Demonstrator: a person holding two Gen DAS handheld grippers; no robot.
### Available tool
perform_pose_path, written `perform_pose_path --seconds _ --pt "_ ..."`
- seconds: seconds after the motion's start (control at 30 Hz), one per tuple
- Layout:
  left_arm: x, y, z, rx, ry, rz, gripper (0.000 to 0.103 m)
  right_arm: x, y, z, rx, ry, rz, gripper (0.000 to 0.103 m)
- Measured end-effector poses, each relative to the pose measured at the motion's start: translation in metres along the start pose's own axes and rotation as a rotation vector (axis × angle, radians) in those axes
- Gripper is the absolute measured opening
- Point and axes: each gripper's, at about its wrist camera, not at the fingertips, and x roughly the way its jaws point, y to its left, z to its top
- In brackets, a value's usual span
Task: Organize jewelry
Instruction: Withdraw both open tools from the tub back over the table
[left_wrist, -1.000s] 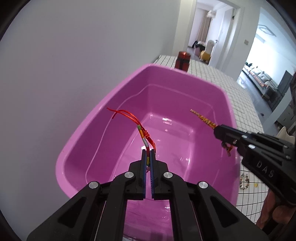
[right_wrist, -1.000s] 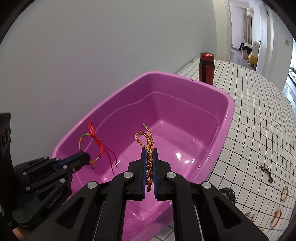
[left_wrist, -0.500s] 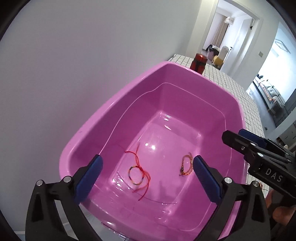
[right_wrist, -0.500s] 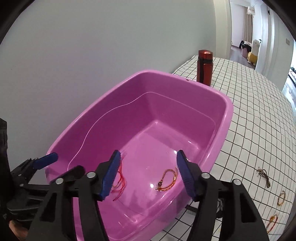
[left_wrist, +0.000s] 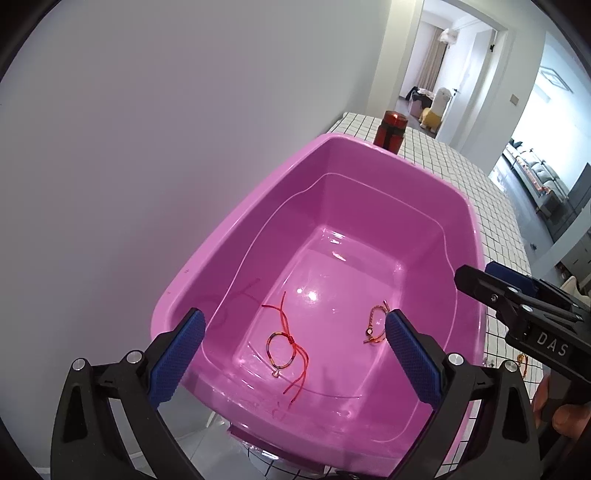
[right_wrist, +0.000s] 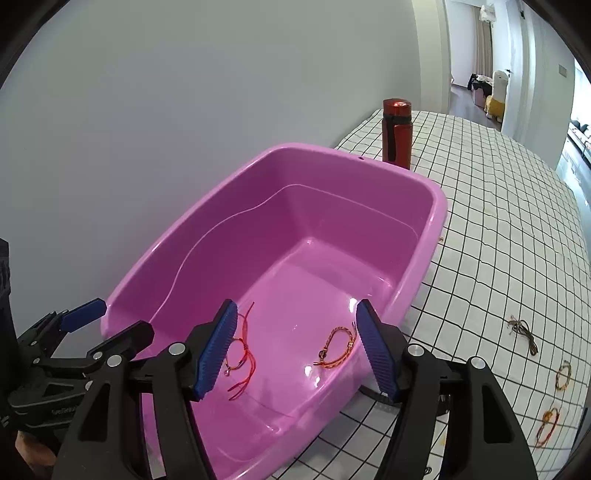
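Observation:
A pink plastic tub (left_wrist: 369, 155) (right_wrist: 436, 221) stands on the checked table against the wall. A multicoloured bracelet with red cords (left_wrist: 284, 347) (right_wrist: 242, 354) lies on its floor at the left. A gold braided bracelet (left_wrist: 375, 326) (right_wrist: 336, 347) lies at the right. My left gripper (left_wrist: 293, 354) is open and empty above the tub's near end. My right gripper (right_wrist: 297, 347) is open and empty above the same end, and it also shows in the left wrist view (left_wrist: 517, 306).
A red bottle (right_wrist: 397, 134) (left_wrist: 389, 129) stands behind the tub. More bracelets lie on the checked cloth at the right: a dark cord (right_wrist: 522, 330), a yellow one (right_wrist: 563, 374) and an orange one (right_wrist: 546, 421). The wall runs along the left.
Both grippers were shut on bracelets held over the tub one second ago. Both have opened, the bracelets now lie on the tub floor, and both grippers have drawn back a little.

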Motion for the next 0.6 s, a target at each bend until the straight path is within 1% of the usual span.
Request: perform_pose_path --seconds 0.13,0.27,0.4,0.6 --pt "-0.004 -0.001 -0.002 0.020 0.012 0.002 0.096 -0.011 -0.001 -0.007 0.026 -0.013 -0.014 0.067" --pt "-0.010 -0.004 -0.006 0.040 0.014 -0.019 0.096 -0.023 -0.005 -0.017 0.071 -0.024 -0.035 0.067" --pt "-0.020 -0.009 -0.012 0.072 0.009 -0.049 0.096 -0.040 -0.009 -0.032 0.116 -0.038 -0.063 0.067" --pt "-0.028 -0.025 -0.022 0.114 0.016 -0.114 0.096 -0.065 -0.020 -0.060 0.175 -0.046 -0.140 0.067"
